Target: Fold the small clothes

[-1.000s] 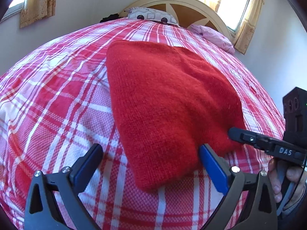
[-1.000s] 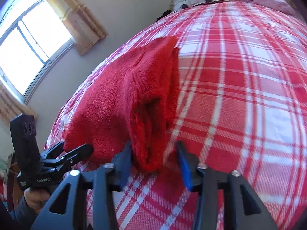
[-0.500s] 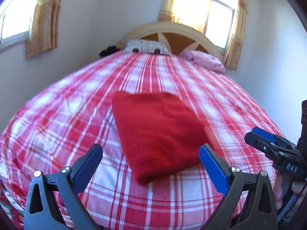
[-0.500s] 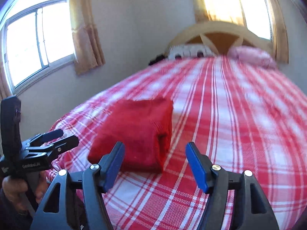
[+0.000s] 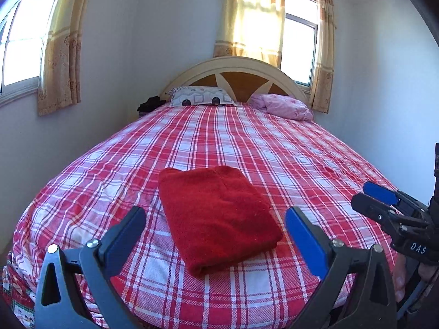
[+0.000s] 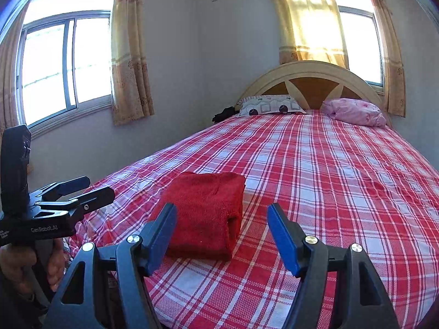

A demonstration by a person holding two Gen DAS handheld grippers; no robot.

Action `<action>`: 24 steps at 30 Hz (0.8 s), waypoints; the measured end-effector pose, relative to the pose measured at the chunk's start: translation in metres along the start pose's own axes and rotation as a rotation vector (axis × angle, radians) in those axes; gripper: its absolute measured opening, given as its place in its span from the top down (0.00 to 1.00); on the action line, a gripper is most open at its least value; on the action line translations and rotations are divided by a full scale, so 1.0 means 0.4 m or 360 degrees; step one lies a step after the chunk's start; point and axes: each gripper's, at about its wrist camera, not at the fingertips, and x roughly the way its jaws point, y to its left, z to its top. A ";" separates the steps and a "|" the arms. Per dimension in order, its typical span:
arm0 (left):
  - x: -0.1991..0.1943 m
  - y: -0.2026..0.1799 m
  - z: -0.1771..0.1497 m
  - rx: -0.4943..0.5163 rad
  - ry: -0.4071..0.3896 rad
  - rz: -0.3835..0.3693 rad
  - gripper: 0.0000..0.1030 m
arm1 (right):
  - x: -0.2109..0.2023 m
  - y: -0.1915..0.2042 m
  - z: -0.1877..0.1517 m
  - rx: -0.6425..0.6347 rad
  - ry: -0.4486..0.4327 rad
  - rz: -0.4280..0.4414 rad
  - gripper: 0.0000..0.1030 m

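Both hands hold their tools raised off the bed, aimed slightly downward. The left claw [image 5: 215, 227] is spread wide with nothing in it. The right claw [image 6: 221, 226] is also spread and empty, having just widened. The folded red knitted garment [image 5: 216, 216] lies flat on the red-and-white plaid bedspread [image 5: 301, 159], near the foot. A second ago both claws flanked its near edge; now they hang clear above.

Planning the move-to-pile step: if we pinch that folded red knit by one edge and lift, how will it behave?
The red knit would probably flop: soft fuzzy fabric, stacked layers showing at its near corner in the right wrist view. A one-edge pinch likely catches only some layers, so it may unfold. Pushed across the plaid bedspread, it would probably drag and bunch rather than slide.
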 end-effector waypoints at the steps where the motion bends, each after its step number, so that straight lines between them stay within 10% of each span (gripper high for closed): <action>1: -0.001 -0.001 0.001 0.0004 -0.0005 0.0004 0.00 | -0.002 0.002 -0.001 -0.0004 -0.0002 -0.0001 0.33; 24: -0.007 -0.003 0.005 -0.0008 -0.0011 0.0007 0.00 | -0.025 0.009 0.002 -0.0026 -0.0014 -0.0011 0.33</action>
